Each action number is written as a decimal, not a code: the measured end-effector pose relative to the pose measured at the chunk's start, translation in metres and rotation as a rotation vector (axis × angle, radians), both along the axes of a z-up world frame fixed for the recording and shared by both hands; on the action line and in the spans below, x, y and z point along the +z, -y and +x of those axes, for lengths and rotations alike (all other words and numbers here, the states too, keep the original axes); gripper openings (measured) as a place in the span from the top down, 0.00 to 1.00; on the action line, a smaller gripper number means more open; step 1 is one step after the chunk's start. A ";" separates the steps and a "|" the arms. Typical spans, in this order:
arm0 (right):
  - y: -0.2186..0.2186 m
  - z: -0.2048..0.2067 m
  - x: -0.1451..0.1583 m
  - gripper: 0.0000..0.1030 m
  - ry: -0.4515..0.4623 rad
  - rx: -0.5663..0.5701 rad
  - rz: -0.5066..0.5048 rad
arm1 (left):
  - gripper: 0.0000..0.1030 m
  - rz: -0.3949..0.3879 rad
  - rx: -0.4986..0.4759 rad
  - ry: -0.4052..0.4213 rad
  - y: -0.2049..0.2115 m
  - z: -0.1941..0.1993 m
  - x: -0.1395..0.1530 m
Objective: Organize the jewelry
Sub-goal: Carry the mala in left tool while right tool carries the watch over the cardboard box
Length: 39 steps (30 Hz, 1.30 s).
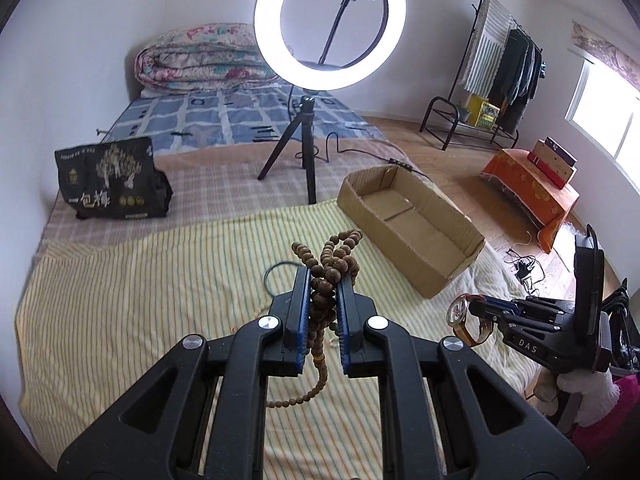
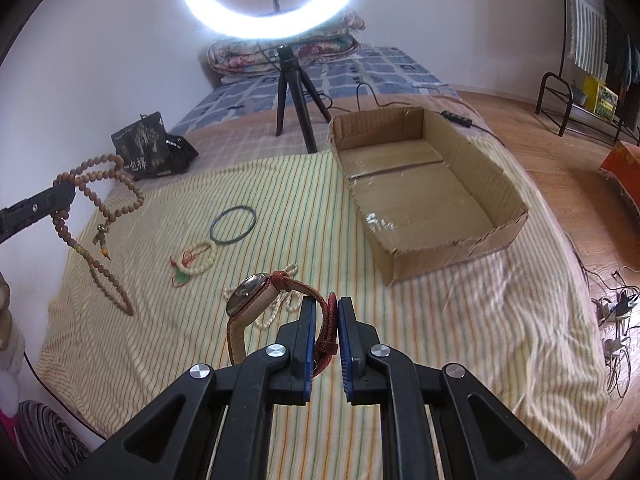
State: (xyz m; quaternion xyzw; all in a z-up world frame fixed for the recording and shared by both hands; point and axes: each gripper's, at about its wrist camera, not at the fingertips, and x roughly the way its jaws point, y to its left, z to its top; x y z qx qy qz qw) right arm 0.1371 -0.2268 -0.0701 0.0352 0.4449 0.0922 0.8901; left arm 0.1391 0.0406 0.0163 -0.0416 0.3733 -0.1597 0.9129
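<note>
My left gripper [image 1: 324, 280] was clamped tight on the wooden bead strand [image 1: 328, 264], beads bunched between the blue pads, loops spilling over the tips and a long tail dangling below, clear of the striped blanket [image 1: 140, 280]. From the right wrist view that same strand [image 2: 100, 200] hung in the air at the far left, its tassel and lowest loop swinging above the cloth.

My right gripper [image 2: 325, 308] was pinched narrow on the red strap of the wristwatch [image 2: 256, 296], the watch face tilted out to the left of the fingers and lifted off the blanket.

Still lying on the blanket: a dark bangle [image 2: 234, 225] in the middle, a pale bead bracelet [image 2: 198, 254] with a green pendant just near of it, and a white bead string [image 2: 280, 304] partly hidden behind the watch.

The cardboard box [image 2: 500, 200] sat open to the far right on the bed, with the ring light [image 2: 272, 0] on its tripod beyond it.
</note>
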 end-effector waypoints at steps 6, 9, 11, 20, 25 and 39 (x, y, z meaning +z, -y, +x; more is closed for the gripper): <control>0.019 0.013 0.012 0.92 0.007 -0.005 -0.008 | 0.90 0.004 -0.043 0.029 0.029 0.021 0.015; 0.031 0.022 0.017 0.92 0.008 -0.010 -0.006 | 0.90 0.004 -0.063 0.037 0.044 0.035 0.020; 0.037 0.028 0.021 0.92 0.014 -0.013 -0.014 | 0.90 0.004 -0.074 0.042 0.055 0.046 0.024; 0.061 0.063 0.024 0.92 0.016 -0.023 -0.035 | 0.90 -0.012 -0.120 0.072 0.107 0.097 0.040; 0.071 0.081 0.021 0.91 0.013 -0.031 -0.047 | 0.90 -0.018 -0.139 0.082 0.134 0.128 0.044; 0.106 0.117 -0.004 0.91 -0.020 -0.072 -0.031 | 0.90 -0.040 -0.158 0.038 0.188 0.197 0.015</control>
